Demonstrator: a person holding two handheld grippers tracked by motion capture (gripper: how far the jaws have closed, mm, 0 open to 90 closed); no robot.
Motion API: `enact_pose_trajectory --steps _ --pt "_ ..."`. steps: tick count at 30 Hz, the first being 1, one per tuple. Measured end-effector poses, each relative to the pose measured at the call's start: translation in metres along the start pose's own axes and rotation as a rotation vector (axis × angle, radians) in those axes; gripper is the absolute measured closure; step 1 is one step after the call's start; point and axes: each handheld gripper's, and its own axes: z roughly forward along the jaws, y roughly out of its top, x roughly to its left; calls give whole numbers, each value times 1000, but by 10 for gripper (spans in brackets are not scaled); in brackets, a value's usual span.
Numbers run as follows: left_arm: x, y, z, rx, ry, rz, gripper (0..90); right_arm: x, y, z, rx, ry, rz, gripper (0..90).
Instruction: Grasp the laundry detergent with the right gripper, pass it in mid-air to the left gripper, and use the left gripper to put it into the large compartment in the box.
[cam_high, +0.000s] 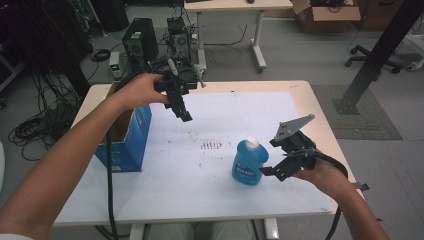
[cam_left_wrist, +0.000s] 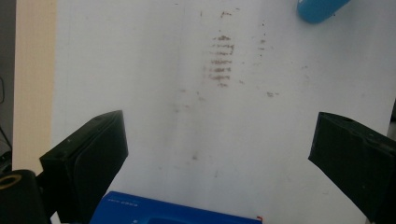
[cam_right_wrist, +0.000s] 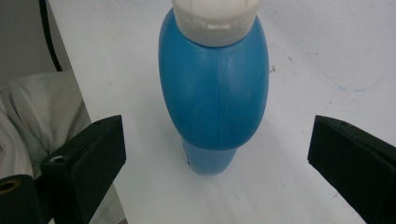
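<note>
I'm lining the right gripper (cam_high: 267, 171), jaws spread wide, up on the upright blue bottle (cam_high: 246, 165); next: advance, then pinch its body; left gripper (cam_high: 185, 116) idle, also spread.

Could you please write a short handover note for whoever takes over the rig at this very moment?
Right gripper: open and empty, jaws spread either side of the blue bottle without touching it.
Left gripper: open and empty, held above the table near the open cardboard box, pointing down at the white mat.
Things: the bottle, with a white cap, stands upright on the mat, near the front right. The box sits at the table's left edge.
Done: the right gripper is lined up on the bottle.
Left: close on the bottle and lift it; it probably goes into the box, though that is a guess.
</note>
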Motion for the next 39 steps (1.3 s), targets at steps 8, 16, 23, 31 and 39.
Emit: enact_pose_trajectory --steps 8,16,23,31,39 --pt "0 0 1 5 -1 -1 45 0 -9 5 -37 3 7 40" --pt "0 0 1 9 0 -2 46 0 -17 10 -68 11 16 42" --pt "1 1 3 13 0 -9 45 -2 -25 17 -84 21 30 41" --pt "1 2 4 18 -1 -8 46 -2 -31 21 -126 27 36 40" --pt "1 3 5 19 -5 -7 46 -3 -36 22 -178 27 43 39"
